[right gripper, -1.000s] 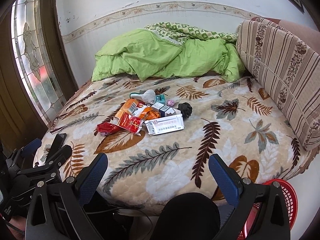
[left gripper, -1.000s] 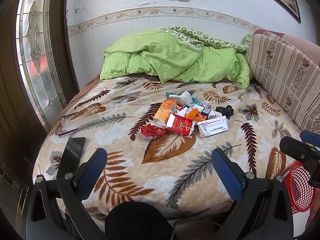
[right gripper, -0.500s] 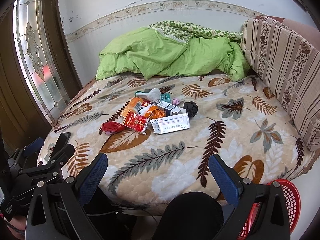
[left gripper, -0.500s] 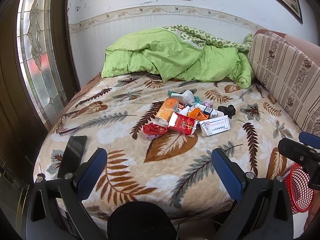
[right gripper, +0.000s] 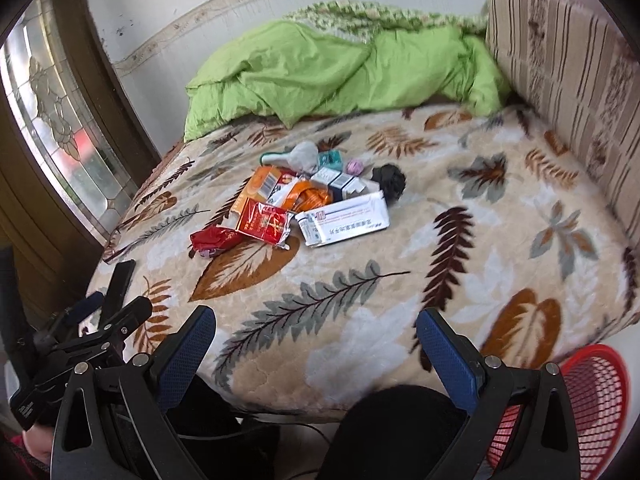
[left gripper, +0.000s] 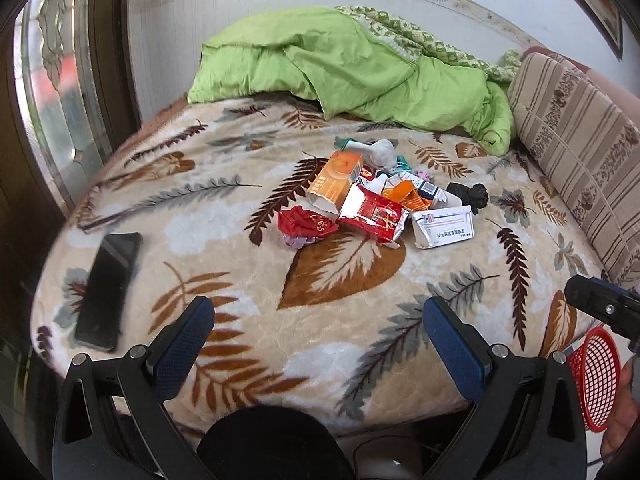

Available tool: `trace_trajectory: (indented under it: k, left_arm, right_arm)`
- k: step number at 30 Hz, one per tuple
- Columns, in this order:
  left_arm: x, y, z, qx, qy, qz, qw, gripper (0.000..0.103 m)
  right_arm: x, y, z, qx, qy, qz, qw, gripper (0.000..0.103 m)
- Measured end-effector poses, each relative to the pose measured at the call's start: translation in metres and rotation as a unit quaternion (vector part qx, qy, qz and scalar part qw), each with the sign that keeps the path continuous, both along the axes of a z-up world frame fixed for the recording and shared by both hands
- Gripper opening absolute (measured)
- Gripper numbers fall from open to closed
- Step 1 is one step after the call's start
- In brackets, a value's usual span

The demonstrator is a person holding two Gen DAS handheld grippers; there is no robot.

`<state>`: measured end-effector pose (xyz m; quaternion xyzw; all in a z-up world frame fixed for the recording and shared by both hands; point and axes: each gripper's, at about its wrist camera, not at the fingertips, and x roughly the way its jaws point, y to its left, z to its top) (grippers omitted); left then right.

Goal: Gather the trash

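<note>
A pile of trash lies mid-bed: an orange box (left gripper: 338,181), a red packet (left gripper: 374,212), a crumpled red wrapper (left gripper: 306,222), a white medicine box (left gripper: 443,227) and a black wad (left gripper: 469,195). The right wrist view shows the same pile, with the white box (right gripper: 346,220) nearest. My left gripper (left gripper: 318,338) is open and empty over the bed's near edge. My right gripper (right gripper: 316,344) is open and empty, also short of the pile. A red mesh basket (right gripper: 592,404) stands on the floor at the bed's near right corner.
A black phone (left gripper: 106,288) lies on the bed's left near corner. A green quilt (left gripper: 352,64) is heaped at the back. A striped headboard cushion (left gripper: 576,152) runs along the right. A glass door (right gripper: 60,120) is at the left.
Both grippers have moved forward toward the bed; the trash pile looks larger and closer. Both stay open. Nothing on the bed has moved.
</note>
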<state>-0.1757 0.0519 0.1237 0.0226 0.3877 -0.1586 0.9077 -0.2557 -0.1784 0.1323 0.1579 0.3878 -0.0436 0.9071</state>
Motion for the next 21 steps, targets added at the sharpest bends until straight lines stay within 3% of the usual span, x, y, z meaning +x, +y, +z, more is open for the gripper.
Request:
trace_trajectory:
  k: [6,12,16,21]
  left_arm:
    - [0.044,-0.008,-0.017,-0.018,0.025,-0.026,0.9992,0.102]
    - [0.110,0.000,-0.051,-0.034,0.073,-0.017,0.9966,0.079]
    - [0.143,0.003,-0.080,-0.048,0.111,-0.017,0.9925,0.078]
    - [0.159,-0.014,-0.096,-0.026,0.103,-0.028,0.9940,0.078]
  right_arm:
    - [0.039,-0.021,-0.021,0.024,0.021,0.005,0.999,0.090]
    - [0.070,-0.042,-0.039,0.065,0.043,-0.002,0.997,0.087]
    - [0.076,-0.050,-0.042,0.065,0.042,-0.004,0.997,0.087]
    - [0.090,-0.078,-0.044,0.059,0.028,-0.027,0.997,0.087]
